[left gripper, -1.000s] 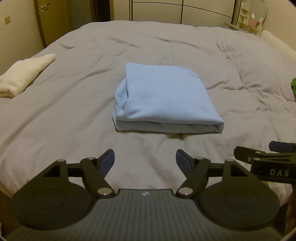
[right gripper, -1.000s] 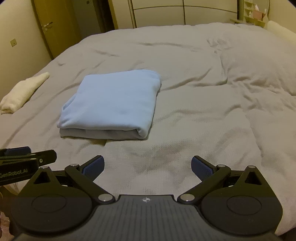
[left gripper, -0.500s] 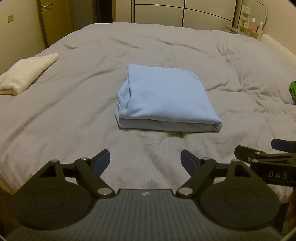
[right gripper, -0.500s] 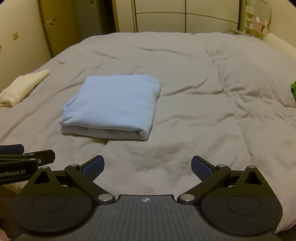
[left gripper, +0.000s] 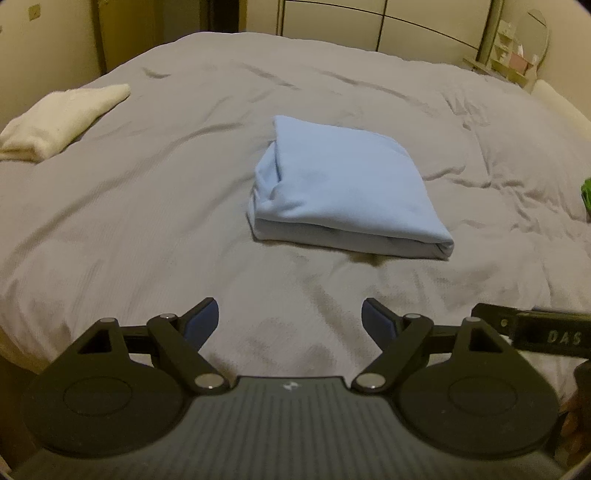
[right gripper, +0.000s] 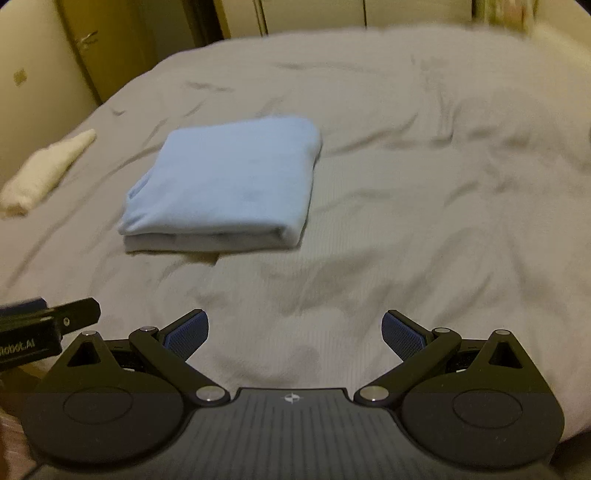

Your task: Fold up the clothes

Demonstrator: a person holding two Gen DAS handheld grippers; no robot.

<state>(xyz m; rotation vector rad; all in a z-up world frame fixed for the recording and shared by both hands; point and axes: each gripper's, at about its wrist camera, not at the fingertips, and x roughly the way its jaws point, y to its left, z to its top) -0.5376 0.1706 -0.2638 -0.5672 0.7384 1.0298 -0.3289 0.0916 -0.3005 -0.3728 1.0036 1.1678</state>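
Note:
A light blue garment (left gripper: 347, 188) lies folded into a thick rectangle in the middle of the grey bed cover (left gripper: 147, 221). My left gripper (left gripper: 290, 317) hovers over the cover near the bed's front edge, short of the garment, open and with nothing between its blue pads. In the right wrist view the same folded garment (right gripper: 229, 181) lies ahead and to the left. My right gripper (right gripper: 294, 332) is open too, empty, also short of the garment. Each view catches a black finger of the other gripper at its edge.
A folded cream towel (left gripper: 62, 118) lies at the bed's far left edge. Something green (left gripper: 586, 194) peeks in at the right edge. A wooden door (right gripper: 88, 44) and wardrobe panels (left gripper: 369, 22) stand behind the bed. A shelf (left gripper: 513, 59) stands at the back right.
The left gripper's jaws have spread wider. The left view has shifted a little, so the garment sits further right. The right view has tilted slightly and turned blurry.

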